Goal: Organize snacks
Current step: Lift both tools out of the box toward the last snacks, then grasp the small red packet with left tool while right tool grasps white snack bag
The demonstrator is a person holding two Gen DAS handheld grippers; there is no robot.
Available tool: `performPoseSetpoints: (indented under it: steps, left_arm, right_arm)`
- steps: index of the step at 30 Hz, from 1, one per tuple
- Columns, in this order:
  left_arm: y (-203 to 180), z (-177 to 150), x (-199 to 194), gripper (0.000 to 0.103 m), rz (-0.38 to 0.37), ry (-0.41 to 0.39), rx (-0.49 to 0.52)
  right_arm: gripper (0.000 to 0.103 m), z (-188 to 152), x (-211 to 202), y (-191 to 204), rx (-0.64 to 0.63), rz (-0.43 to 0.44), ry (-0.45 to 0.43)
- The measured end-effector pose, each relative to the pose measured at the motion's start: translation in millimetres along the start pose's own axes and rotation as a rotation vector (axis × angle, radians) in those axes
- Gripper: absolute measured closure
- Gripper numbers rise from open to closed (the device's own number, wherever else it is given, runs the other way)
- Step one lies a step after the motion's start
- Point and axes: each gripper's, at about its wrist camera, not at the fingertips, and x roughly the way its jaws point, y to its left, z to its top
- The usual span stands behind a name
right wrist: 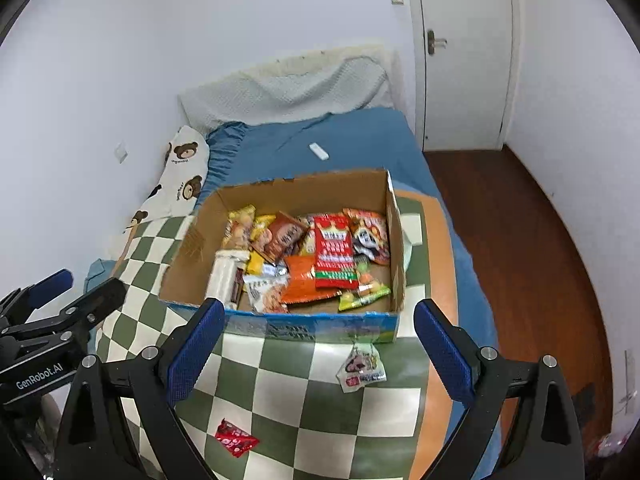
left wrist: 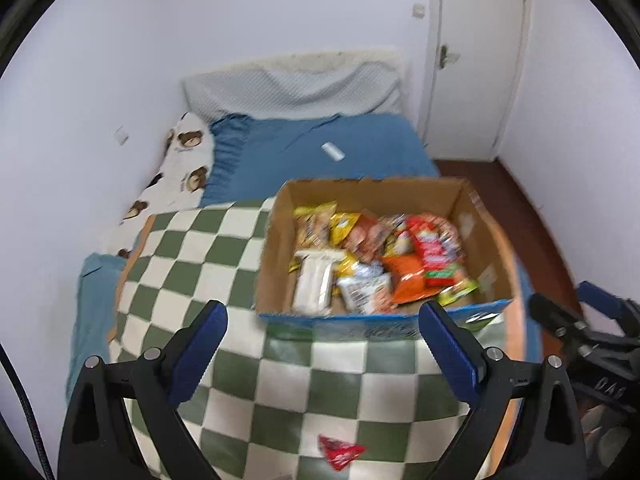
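An open cardboard box (left wrist: 276,256) (right wrist: 394,224) sits on a green-and-white checkered cloth (left wrist: 280,392) (right wrist: 288,380) on the bed. It holds several snack packets (left wrist: 376,256) (right wrist: 304,256). A small red packet (left wrist: 340,451) (right wrist: 235,437) lies on the cloth in front of the box. A clear packet with a cartoon print (right wrist: 362,364) lies by the box's front right corner. My left gripper (left wrist: 322,320) is open and empty, above the cloth before the box. My right gripper (right wrist: 316,318) is open and empty there too.
The bed has a blue sheet (left wrist: 320,160) (right wrist: 352,140), a bear-print pillow (left wrist: 184,168) (right wrist: 180,176) at the left wall and a small white object (left wrist: 333,151) (right wrist: 319,151) on the sheet. A white door (right wrist: 464,52) and dark wood floor (right wrist: 520,240) are on the right.
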Motion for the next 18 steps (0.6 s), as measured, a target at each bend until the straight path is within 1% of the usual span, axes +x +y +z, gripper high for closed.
performPoseSetpoints:
  steps: [3, 6, 7, 9, 11, 14, 16, 18]
  left_arm:
    - [3.8, -17.3, 24.9, 0.005, 0.033, 0.071, -0.004]
    - [6.7, -45.5, 57.8, 0.005, 0.043, 0.187, -0.009]
    - [7.5, -54.3, 67.4, 0.005, 0.044, 0.224, -0.011]
    - [11.4, -76.6, 89.8, 0.005, 0.03, 0.326, -0.029]
    - [16.8, -99.0, 109.0, 0.005, 0.012, 0.415, -0.06]
    - [21.1, -124.6, 123.3, 0.005, 0.006, 0.49, -0.09]
    - [21.9, -137.7, 128.9, 0.005, -0.004, 0.52, -0.1]
    - [23.1, -149.8, 134.2, 0.005, -0.03, 0.562, -0.113]
  right_arm:
    - [0.005, -11.5, 25.3, -18.7, 0.041, -0.012, 0.059]
    - [0.005, -30.5, 62.4, -44.1, 0.098, -0.02, 0.144]
    - [0.005, -36.2, 72.9, -49.8, 0.112, -0.018, 0.168]
    - [0.005, -51.4, 105.1, -65.1, 0.154, 0.005, 0.241]
    - [0.005, -64.1, 132.0, -75.6, 0.188, 0.018, 0.285]
    - [0.006, -80.0, 164.4, -84.7, 0.219, 0.029, 0.32]
    - [0.01, -86.8, 180.6, -85.1, 0.219, 0.039, 0.323]
    - [0.021, -89.4, 192.1, -81.8, 0.204, 0.044, 0.319]
